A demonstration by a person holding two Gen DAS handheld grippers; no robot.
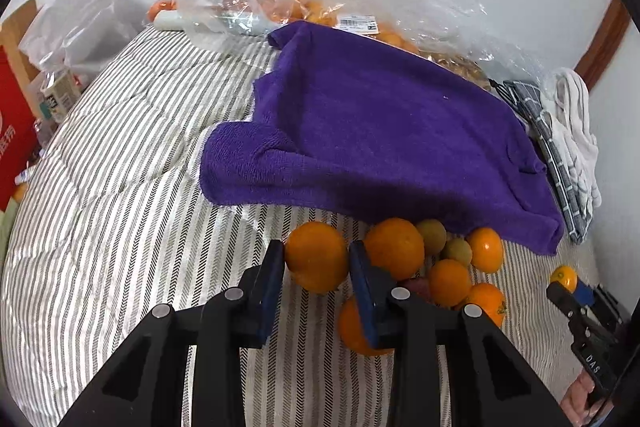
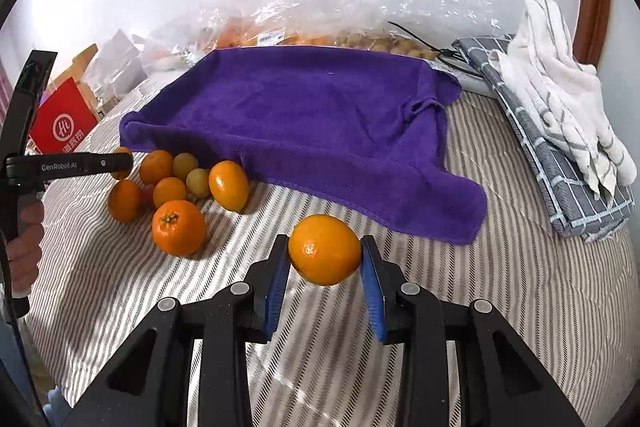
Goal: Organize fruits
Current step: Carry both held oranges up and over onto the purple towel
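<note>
In the left wrist view my left gripper is shut on an orange that sits at the left end of a fruit pile on the striped bed cover. The pile holds several oranges and a few small greenish fruits, right at the front hem of a purple towel. My right gripper is shut on another orange, held just above the cover, in front of the purple towel and to the right of the pile. The left gripper shows at the left edge of the right wrist view.
Clear plastic bags of fruit lie behind the towel against the wall. A grey checked cloth and a white towel lie at the right. A red box and packages stand at the left. Bare striped bed cover spreads left of the pile.
</note>
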